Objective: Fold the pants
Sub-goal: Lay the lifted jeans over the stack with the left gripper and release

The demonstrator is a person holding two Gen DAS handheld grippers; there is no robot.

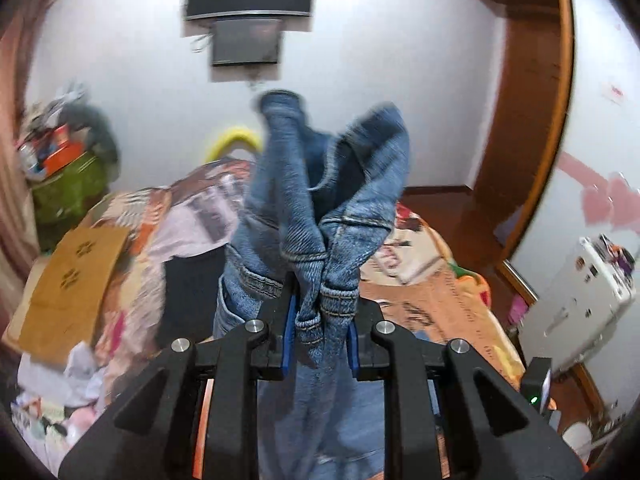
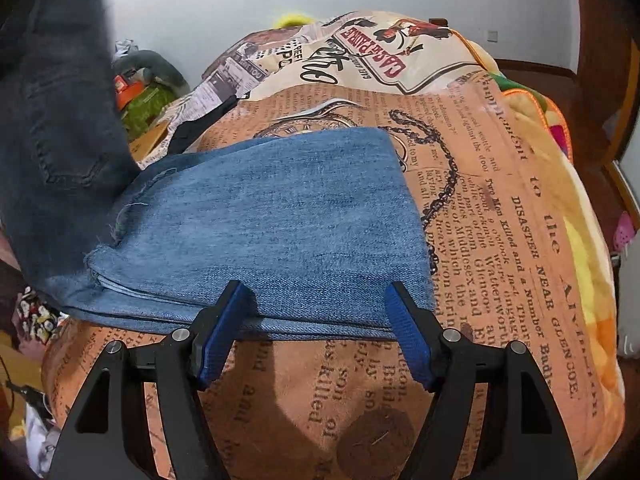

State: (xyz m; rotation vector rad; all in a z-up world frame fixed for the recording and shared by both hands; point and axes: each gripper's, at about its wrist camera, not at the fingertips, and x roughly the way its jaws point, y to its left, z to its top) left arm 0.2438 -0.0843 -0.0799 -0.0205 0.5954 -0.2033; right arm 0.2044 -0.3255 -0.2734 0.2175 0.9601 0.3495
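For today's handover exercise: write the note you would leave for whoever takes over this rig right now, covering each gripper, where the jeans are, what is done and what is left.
Left gripper: shut on the jeans, holding a bunched seam end up in the air.
Right gripper: open, fingers at the near edge of the folded legs, gripping nothing.
Legs lie stacked flat on the newspaper-print blanket; the darker upper part hangs at the left of the right wrist view.
Done: legs laid together.
Left: lay the raised end over the legs, then smooth.
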